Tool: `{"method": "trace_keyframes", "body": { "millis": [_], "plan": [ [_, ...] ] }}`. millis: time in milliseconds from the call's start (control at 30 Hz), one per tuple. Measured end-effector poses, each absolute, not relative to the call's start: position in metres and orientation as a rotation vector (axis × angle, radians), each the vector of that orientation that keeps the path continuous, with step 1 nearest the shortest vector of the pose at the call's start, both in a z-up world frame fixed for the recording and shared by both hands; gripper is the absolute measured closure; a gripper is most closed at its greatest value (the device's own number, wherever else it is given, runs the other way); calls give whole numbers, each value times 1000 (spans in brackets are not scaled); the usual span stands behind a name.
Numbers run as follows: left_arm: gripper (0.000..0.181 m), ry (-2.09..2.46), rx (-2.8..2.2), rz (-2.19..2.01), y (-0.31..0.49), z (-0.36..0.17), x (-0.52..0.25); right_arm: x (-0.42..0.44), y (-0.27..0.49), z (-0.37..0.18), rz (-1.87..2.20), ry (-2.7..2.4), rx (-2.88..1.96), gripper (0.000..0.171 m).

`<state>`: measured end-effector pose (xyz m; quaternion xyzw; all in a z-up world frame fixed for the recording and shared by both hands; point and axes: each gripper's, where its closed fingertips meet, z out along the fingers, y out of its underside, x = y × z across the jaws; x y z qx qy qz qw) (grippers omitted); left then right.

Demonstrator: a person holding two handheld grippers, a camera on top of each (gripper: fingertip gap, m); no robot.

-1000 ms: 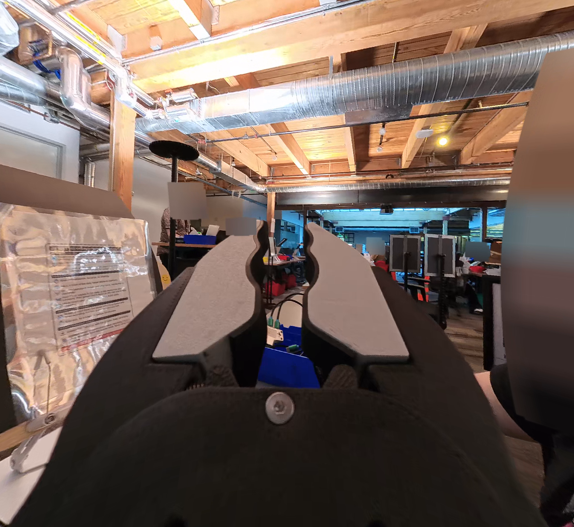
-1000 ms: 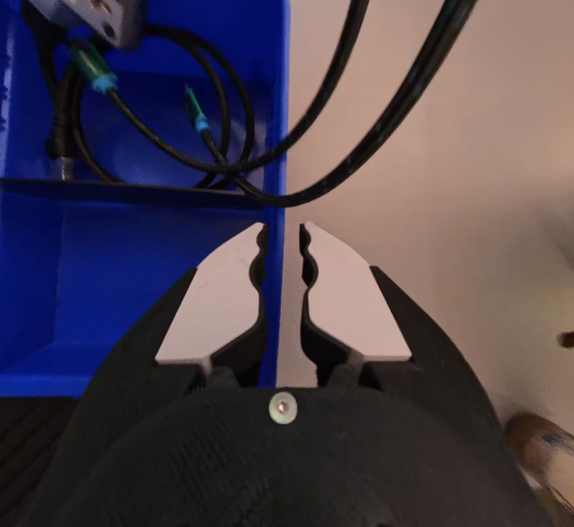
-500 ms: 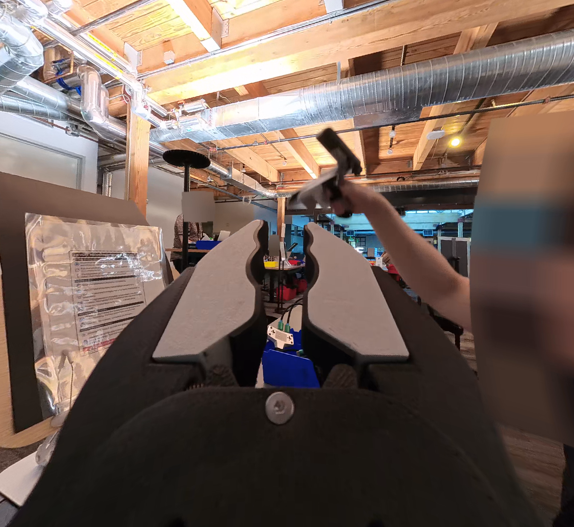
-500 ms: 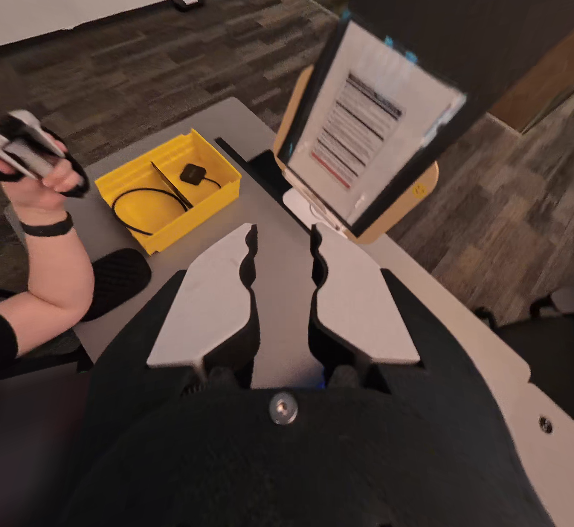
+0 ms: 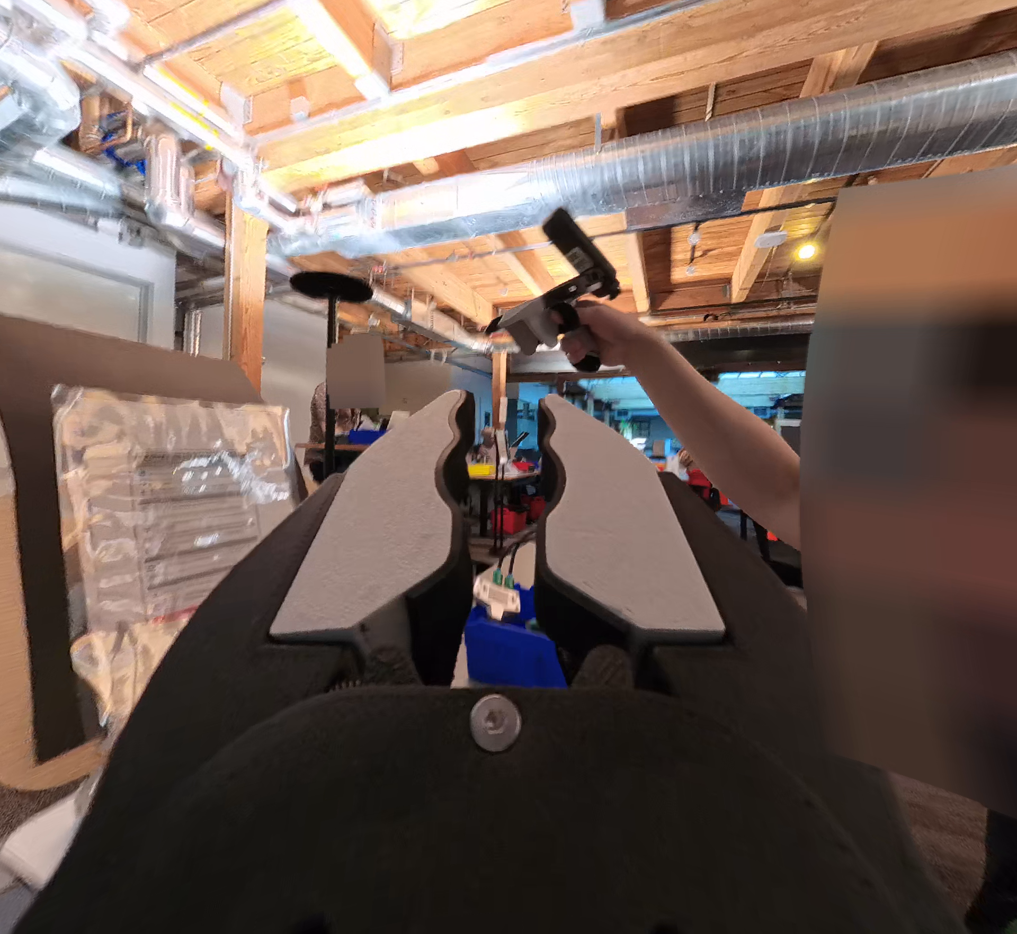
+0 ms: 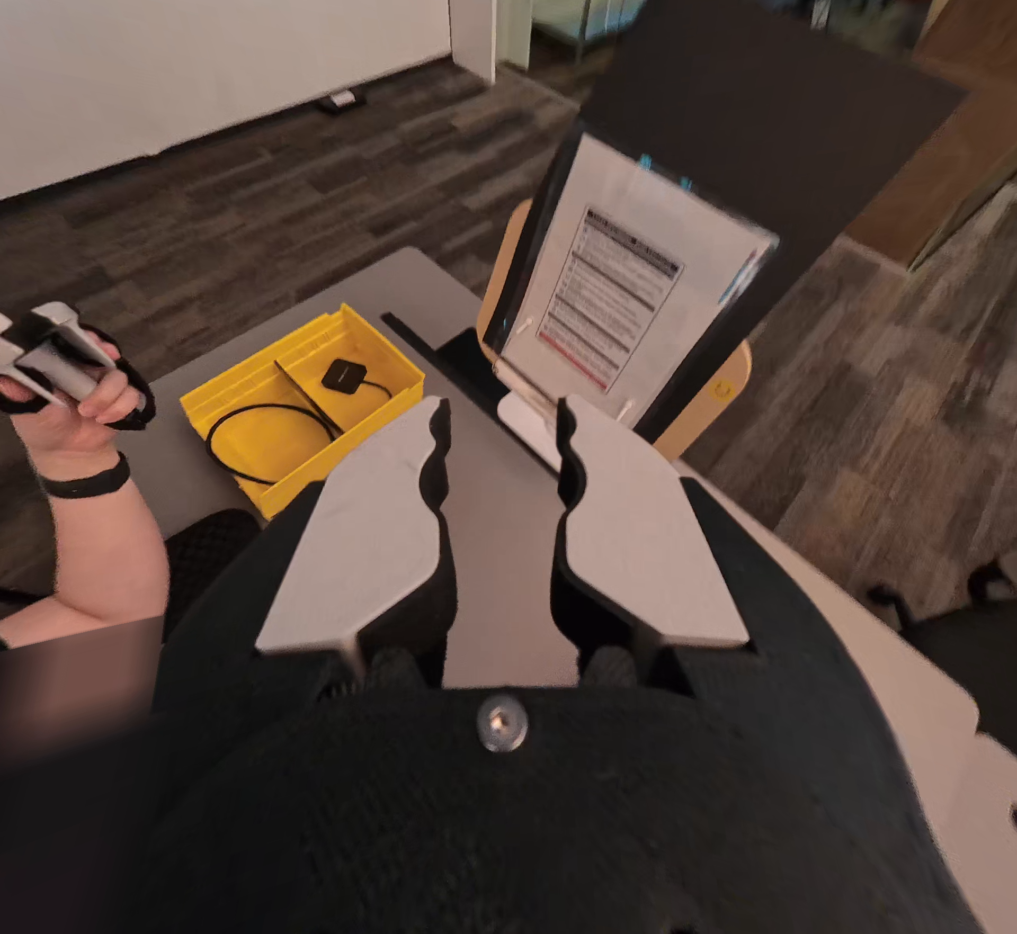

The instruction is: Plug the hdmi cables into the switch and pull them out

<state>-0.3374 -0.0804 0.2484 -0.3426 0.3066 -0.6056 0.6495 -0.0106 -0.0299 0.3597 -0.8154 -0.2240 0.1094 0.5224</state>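
In the left wrist view my left gripper [image 5: 505, 404] is slightly open and empty, tilted up toward the ceiling. Through its gap I see a small white switch [image 5: 497, 593] with two green-ended HDMI cables [image 5: 503, 575] plugged into it, sitting in a blue bin [image 5: 512, 654]. My right gripper [image 6: 502, 407] is open and empty, held high over the grey table [image 6: 495, 550] and looking down on it. It also shows in the left wrist view [image 5: 528, 322], raised in a hand. The left gripper also shows at the left edge of the right wrist view [image 6: 49, 352].
A yellow bin [image 6: 385, 357] with a black cable and a small black device stands on the table's far left. A sheet in a plastic sleeve on a stand [image 6: 605, 302] rises behind the table; it also shows in the left wrist view [image 5: 165, 511]. Carpeted floor surrounds the table.
My right gripper rose from just above the blue bin to high over the table, swung toward the yellow bin and stand, and its jaws widened. My left gripper shifted only slightly.
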Motion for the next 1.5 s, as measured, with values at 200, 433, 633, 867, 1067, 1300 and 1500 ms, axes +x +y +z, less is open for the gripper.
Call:
{"method": "trace_keyframes", "body": {
  "millis": [200, 433, 633, 867, 1067, 1300, 1500],
  "plan": [
    [152, 715, -1227, -1059, -49, 201, -352, 0, -87, 323, 197, -643, -1429, 124],
    [153, 979, -1839, -606, -31, 88, -369, -21, -123, 197, 542, -706, -1373, 116],
    [141, 1532, -1865, -385, -64, 21, -349, -1, -113, 173, 614, -676, -1478, 117],
    [138, 1596, -2055, -338, -63, -61, -385, 37, -112, 177, 555, -583, -1468, 117],
    [172, 1653, -2264, -184, -57, -105, -413, 58, -117, 172, 559, -533, -1497, 117],
    [173, 1677, -2240, -46, -54, -79, -417, 70, -125, 177, 562, -515, -1465, 118],
    [176, 1360, -2012, -104, -27, 59, -389, 86, -124, 182, 574, -466, -1430, 119]
  ]
}}
